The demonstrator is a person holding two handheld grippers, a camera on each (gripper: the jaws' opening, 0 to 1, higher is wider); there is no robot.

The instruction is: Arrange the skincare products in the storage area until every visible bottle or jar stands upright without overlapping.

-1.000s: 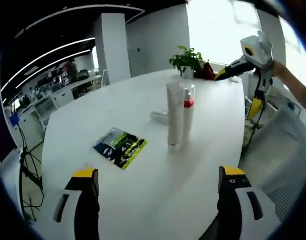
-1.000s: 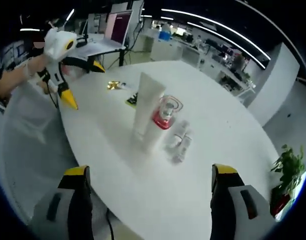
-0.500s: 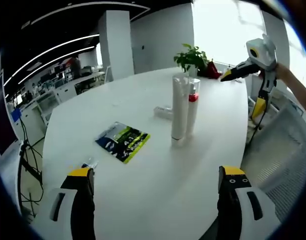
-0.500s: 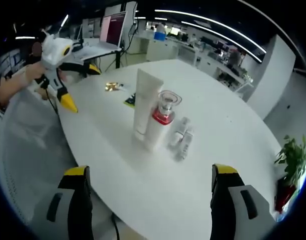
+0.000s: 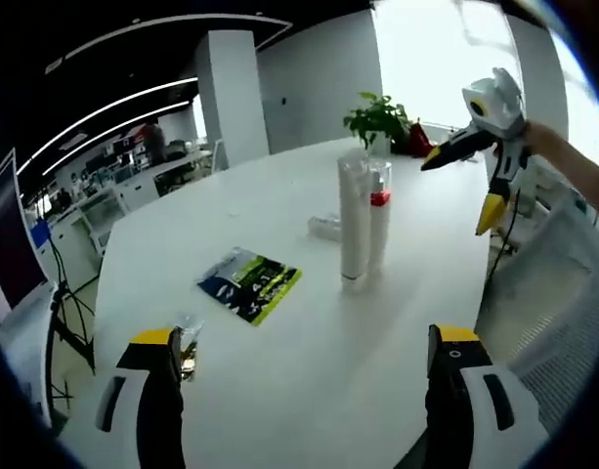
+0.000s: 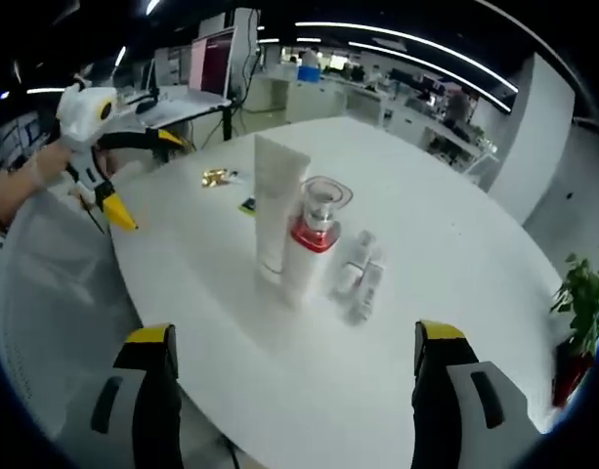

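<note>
Standing on the table [image 6: 455, 293]: a tall tube [image 6: 277, 200] and pump bottle [image 6: 313, 244], upright, touching.
Lying down: small bottles [image 6: 363, 278], just right of them.
Grippers: left gripper [image 5: 309, 391] and right gripper [image 6: 289, 391] wide open, holding nothing.
Next: stand the small ones up gently.
Room: lots, far side; near edge close.

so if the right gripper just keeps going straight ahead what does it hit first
Probably the pump bottle with the red collar, beside the white tube; the right gripper is open and depth is uncertain.

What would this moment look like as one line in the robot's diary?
left tool open, empty | right tool open, empty | tube, pump bottle upright | small bottles lying on table
</note>
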